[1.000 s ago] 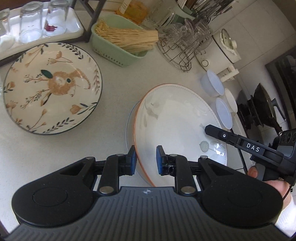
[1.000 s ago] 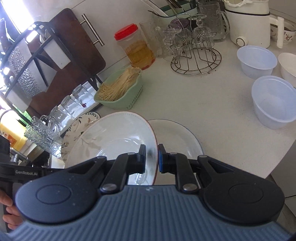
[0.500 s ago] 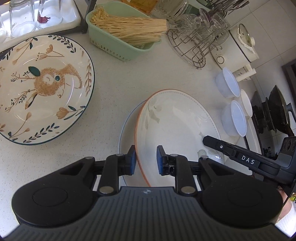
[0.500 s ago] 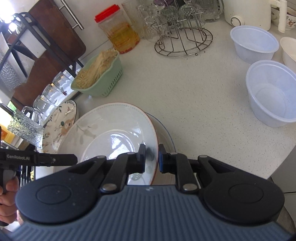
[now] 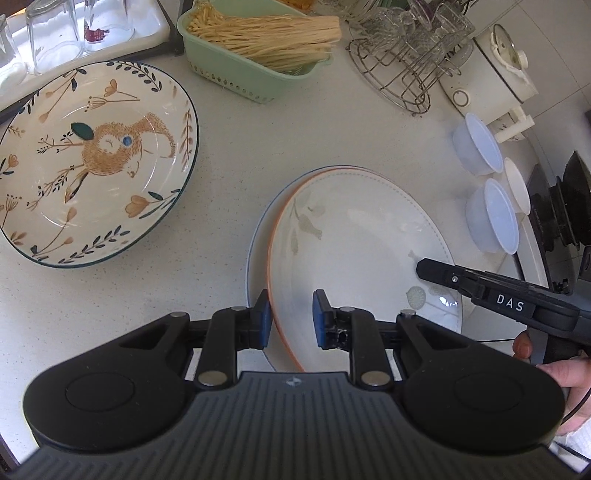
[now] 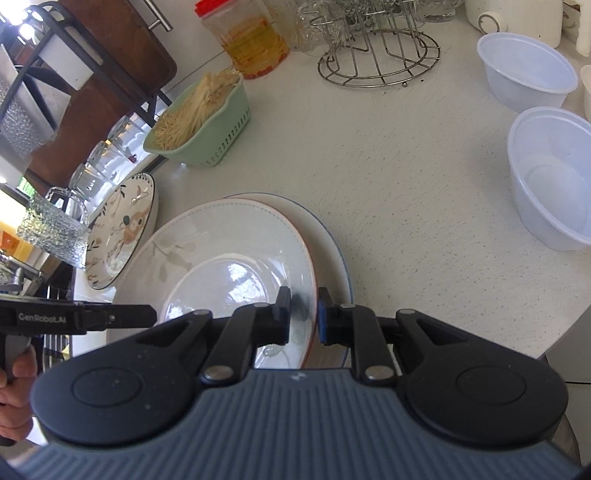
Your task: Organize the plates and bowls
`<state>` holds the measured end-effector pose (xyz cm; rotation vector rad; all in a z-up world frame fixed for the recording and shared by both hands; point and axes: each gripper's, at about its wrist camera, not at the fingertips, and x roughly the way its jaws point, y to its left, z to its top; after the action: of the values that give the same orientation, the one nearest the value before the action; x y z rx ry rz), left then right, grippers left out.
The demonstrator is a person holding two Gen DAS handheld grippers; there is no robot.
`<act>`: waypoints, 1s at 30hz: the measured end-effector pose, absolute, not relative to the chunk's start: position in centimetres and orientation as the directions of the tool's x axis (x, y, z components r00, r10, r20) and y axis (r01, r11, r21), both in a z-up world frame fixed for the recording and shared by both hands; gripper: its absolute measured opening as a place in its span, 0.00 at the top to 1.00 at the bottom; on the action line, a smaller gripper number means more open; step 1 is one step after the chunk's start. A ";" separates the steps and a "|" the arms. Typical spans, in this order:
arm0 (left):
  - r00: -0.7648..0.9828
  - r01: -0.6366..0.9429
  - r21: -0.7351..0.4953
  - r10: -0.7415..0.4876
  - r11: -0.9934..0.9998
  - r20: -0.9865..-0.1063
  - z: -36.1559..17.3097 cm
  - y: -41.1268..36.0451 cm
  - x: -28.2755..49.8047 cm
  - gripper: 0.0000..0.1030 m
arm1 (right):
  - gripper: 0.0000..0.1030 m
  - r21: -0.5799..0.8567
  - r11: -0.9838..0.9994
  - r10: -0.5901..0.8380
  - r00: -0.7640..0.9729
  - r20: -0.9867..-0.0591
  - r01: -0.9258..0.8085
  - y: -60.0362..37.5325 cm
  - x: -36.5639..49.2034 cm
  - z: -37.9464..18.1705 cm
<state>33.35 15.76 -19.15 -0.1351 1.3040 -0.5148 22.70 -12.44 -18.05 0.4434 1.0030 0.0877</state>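
Two claws angled steeply down, left claw (image 5: 290,317) and right claw (image 6: 303,316) each clamped on the orange-rimmed plate's (image 5: 354,236) opposite edges.

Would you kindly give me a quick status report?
Left gripper and right gripper both clamped on orange-rimmed plate. Plate over blue-rimmed plate. Nothing in the way.

Def a home kitchen. Pale speckled counter (image 5: 280,140) crammed w/ everyday stuff: green basket (image 5: 236,74) of dry noodles, jar (image 6: 247,40) of yellowish liquid w/ red lid, wire rack (image 6: 380,55) holding glasses, more glasses (image 5: 66,33) on a tray, white cooker (image 5: 498,70), plastic bowls (image 6: 546,177), painted plate (image 5: 92,158). Wok on a stove (image 5: 569,206) at the counter's right end, wooden board (image 6: 114,48) leaning behind a black shelf.
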 end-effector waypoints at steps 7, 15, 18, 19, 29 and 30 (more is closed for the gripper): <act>0.173 0.293 -0.350 -0.409 0.890 -0.896 -19.4 15.2 33.0 0.76 | 0.82 0.398 0.909 0.274 0.540 -0.796 0.126 -12.5 22.8 -18.2; 0.181 0.267 -0.345 -0.398 0.900 -0.899 -19.4 15.0 33.0 0.76 | 0.82 0.401 0.909 0.279 0.543 -0.792 0.117 -12.6 22.8 -18.2; 0.185 0.250 -0.344 -0.394 0.905 -0.900 -19.4 15.1 33.1 0.76 | 0.82 0.400 0.910 0.283 0.545 -0.789 0.108 -12.6 22.9 -18.2; 0.184 0.241 -0.348 -0.395 0.906 -0.900 -19.4 15.1 33.1 0.76 | 0.82 0.400 0.910 0.284 0.545 -0.789 0.104 -12.6 22.9 -18.3; 0.167 0.127 -0.402 -0.419 0.907 -0.893 -19.4 16.3 33.3 0.76 | 0.82 0.388 0.919 0.286 0.550 -0.785 0.076 -12.3 22.6 -18.4; 0.169 0.116 -0.405 -0.420 0.907 -0.892 -19.3 16.4 33.4 0.76 | 0.82 0.387 0.919 0.285 0.553 -0.783 0.076 -12.3 22.6 -18.4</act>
<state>33.38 16.43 -19.30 -0.2676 1.3520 -0.3877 22.63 -12.33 -18.40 0.4031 0.9846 0.1275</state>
